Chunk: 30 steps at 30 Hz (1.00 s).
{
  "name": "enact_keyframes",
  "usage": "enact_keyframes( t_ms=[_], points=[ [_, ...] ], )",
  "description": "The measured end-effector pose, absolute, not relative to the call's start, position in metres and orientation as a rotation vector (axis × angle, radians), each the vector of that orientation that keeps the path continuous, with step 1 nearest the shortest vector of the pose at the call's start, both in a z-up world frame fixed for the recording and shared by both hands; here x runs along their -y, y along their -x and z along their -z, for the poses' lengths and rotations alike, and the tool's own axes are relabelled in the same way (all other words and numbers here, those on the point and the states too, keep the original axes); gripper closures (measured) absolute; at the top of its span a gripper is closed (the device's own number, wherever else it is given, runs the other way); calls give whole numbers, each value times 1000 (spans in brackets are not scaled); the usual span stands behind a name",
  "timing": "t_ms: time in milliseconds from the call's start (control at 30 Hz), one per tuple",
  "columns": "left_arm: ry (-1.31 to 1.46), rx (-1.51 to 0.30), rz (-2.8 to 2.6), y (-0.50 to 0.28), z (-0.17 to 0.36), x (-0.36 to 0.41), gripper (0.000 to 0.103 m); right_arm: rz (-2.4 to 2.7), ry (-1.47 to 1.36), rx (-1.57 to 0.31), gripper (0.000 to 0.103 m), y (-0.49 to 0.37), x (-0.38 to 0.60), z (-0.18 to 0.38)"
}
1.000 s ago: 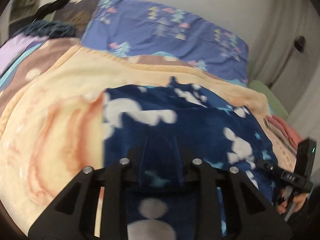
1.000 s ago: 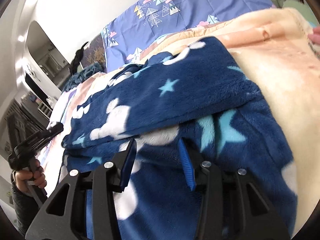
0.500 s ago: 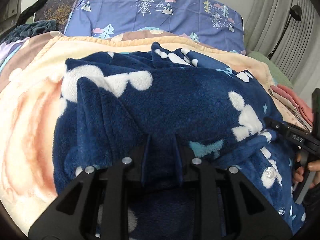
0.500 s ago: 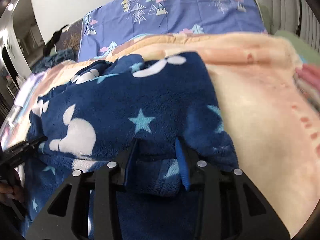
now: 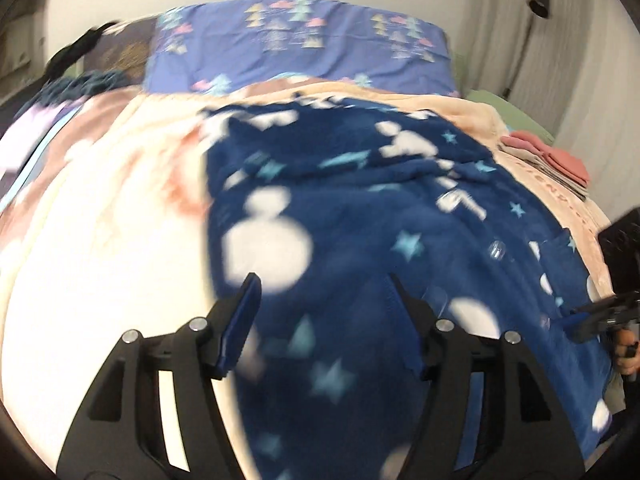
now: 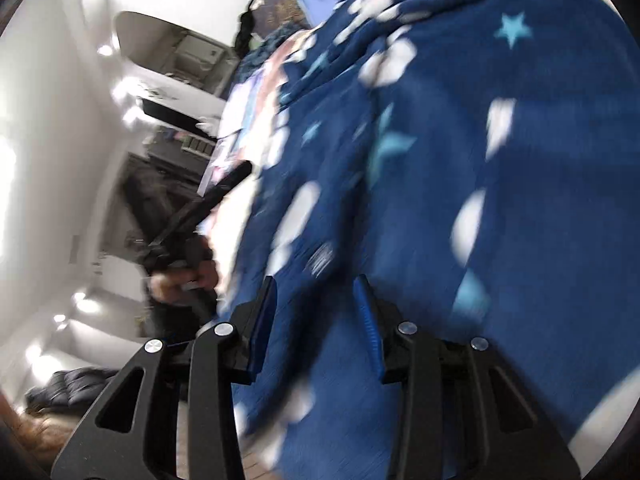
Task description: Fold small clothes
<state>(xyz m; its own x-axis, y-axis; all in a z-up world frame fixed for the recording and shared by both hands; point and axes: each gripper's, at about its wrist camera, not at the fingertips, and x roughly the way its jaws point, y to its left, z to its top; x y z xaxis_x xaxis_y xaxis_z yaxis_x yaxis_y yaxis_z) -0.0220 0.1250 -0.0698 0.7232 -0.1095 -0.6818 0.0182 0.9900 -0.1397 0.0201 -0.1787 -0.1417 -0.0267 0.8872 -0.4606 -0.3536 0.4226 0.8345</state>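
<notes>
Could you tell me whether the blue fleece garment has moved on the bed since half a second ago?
Yes. The blue fleece garment was bunched up toward the purple pillow; now it lies spread flat, reaching down toward the left gripper.

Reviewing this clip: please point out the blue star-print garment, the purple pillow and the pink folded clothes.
Blue garment (image 5: 360, 220), left wrist view: middle of its spread fleece.
Purple pillow (image 5: 320, 52), left wrist view: centre of its front face.
Pink folded clothes (image 5: 552, 160), left wrist view: top of the stack at the right.
</notes>
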Motion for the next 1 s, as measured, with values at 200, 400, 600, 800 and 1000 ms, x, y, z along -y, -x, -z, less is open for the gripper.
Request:
enact_keyframes(
  t_ms=[200, 400, 600, 800, 1000],
  points=[
    [179, -850, 96, 65, 91, -131, 37, -1080, -437, -1283, 61, 13, 143, 141],
    [210, -879, 139, 101, 101, -126, 74, -990, -440, -1092, 96, 22, 162, 100],
    [242, -855, 134, 123, 97, -132, 77, -827, -377, -1181, 82, 27, 188, 119],
    [282, -882, 159, 151, 98, -134, 42, -516, -463, -937, 53, 32, 294, 86],
    [426, -916, 276, 161, 116, -140, 40, -584, -617, -1121, 51, 37, 325, 148]
  ],
)
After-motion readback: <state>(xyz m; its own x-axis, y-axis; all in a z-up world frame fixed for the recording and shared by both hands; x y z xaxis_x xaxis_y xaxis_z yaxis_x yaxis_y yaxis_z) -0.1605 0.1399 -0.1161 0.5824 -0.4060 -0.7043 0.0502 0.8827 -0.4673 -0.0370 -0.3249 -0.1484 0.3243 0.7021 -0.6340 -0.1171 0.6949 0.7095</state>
